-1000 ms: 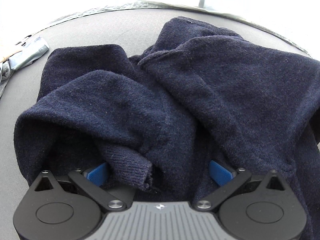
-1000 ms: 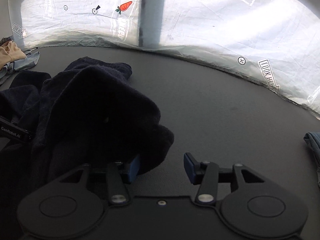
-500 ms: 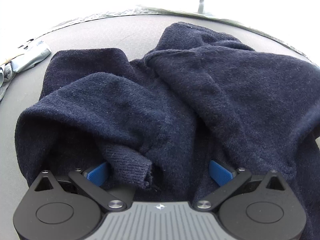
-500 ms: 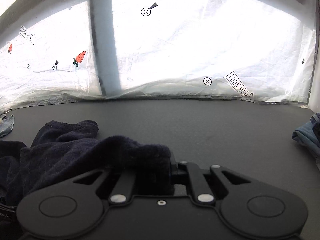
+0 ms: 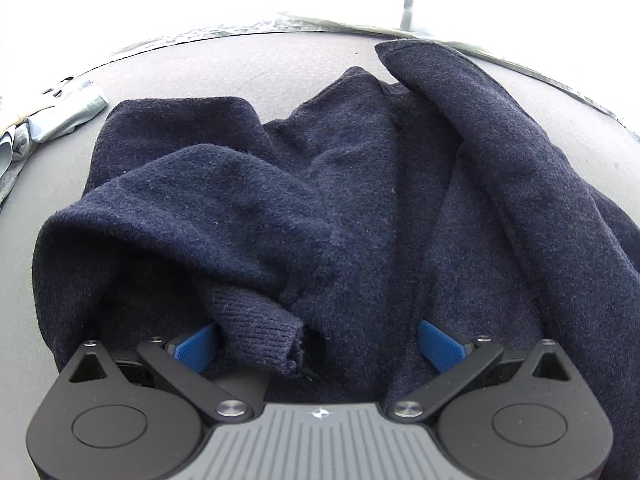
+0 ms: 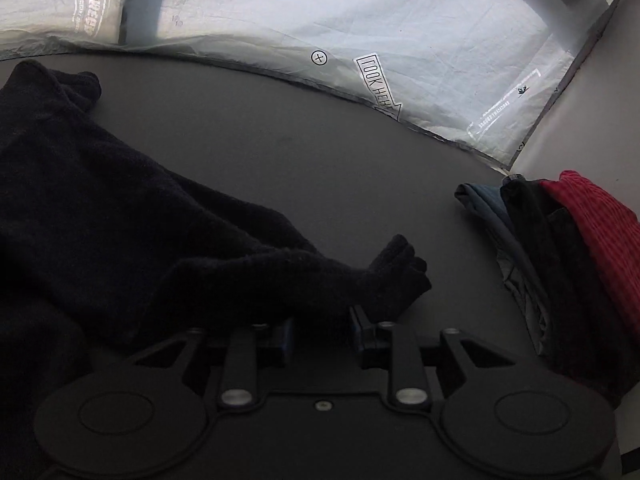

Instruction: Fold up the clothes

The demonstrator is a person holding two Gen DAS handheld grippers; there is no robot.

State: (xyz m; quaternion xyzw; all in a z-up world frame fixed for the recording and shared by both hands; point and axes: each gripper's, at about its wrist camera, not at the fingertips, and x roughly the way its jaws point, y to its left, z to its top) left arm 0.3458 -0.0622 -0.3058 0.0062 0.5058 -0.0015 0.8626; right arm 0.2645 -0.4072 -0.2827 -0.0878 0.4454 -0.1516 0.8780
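A dark navy knit sweater (image 5: 360, 184) lies crumpled on the grey table (image 5: 240, 68). My left gripper (image 5: 316, 344) stands open over its near edge. A ribbed cuff (image 5: 260, 336) and folds of cloth lie between the blue pads (image 5: 196, 348), which do not press on them. In the right wrist view the sweater (image 6: 100, 208) stretches from the left to my right gripper (image 6: 322, 332). Its sleeve runs between the fingers and the cuff (image 6: 400, 272) sticks out beyond them. The jaws are opening, with the bunched sleeve still filling the gap.
A pile of clothes, red (image 6: 592, 220), black and teal, sits at the table's right edge. Pale crumpled cloth (image 5: 48, 120) lies at the far left. A white printed sheet (image 6: 360, 20) hangs behind the table. Bare grey tabletop (image 6: 280, 140) lies beyond the sleeve.
My right gripper closed on the sleeve, then swung right and down with it, drawing the sleeve out across the table. The clothes pile came into view. My left gripper kept still and open.
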